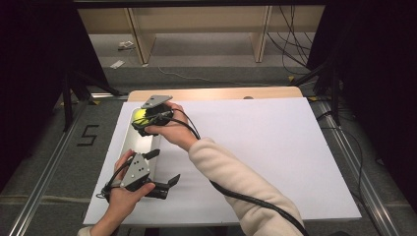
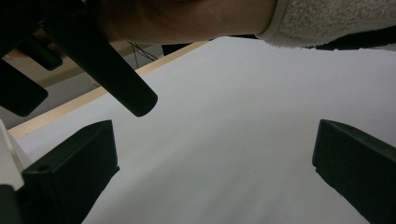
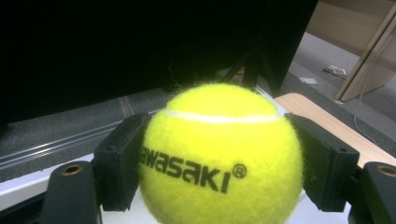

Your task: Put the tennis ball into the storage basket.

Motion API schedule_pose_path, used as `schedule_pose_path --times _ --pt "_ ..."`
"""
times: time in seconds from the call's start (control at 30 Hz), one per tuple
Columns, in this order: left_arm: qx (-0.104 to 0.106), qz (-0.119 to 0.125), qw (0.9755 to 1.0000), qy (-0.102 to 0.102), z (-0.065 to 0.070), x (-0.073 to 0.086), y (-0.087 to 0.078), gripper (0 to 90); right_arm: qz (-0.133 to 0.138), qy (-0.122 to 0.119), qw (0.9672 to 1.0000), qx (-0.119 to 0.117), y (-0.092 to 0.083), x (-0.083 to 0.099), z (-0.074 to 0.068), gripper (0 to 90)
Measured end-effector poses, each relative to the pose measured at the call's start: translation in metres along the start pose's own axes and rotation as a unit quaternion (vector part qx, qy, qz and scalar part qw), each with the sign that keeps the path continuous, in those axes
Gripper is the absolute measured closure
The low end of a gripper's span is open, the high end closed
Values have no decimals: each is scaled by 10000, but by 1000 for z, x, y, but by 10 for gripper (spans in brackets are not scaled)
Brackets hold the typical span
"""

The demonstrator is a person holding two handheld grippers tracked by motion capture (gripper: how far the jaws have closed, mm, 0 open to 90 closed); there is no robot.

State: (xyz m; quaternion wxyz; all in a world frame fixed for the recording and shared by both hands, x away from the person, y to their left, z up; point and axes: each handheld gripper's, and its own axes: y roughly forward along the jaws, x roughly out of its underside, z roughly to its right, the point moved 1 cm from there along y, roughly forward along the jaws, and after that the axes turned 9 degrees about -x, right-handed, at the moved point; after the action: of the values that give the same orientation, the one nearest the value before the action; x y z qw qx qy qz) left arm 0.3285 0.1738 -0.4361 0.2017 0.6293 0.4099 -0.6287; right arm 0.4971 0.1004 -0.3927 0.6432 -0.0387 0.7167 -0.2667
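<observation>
Yellow fuzzy tennis ball sits clamped in the right gripper; lower it gently over the white tray. Left gripper is wide apart.

White sheet bare rightward, tray along left edge — crossed forearm blocks centre

Wooden table, pale edge showing at far side; large white sheet covers it; shallow metal tray lies at sheet's left.
</observation>
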Motion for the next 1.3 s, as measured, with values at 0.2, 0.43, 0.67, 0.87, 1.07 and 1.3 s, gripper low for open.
schedule_pose_path --times 0.2,0.43,0.67,0.87,1.07,1.3 --pt "8 -2 10000 5 0 0 0 0 -33 2 10000 -31 3 0 0 262" --pt "0 3 10000 9 0 0 0 0 -72 8 10000 -22 6 2 0 262" --pt "17 -7 10000 13 1 0 0 0 -122 18 9999 -32 9 3 0 262" --pt "21 -11 10000 19 1 0 0 0 -181 9 9998 -73 12 4 -1 262" --pt "26 -9 10000 14 1 0 0 0 -219 4 9997 -98 15 5 -3 262" --pt "37 -12 10000 14 1 0 0 0 -274 23 9995 -162 18 7 -4 262"
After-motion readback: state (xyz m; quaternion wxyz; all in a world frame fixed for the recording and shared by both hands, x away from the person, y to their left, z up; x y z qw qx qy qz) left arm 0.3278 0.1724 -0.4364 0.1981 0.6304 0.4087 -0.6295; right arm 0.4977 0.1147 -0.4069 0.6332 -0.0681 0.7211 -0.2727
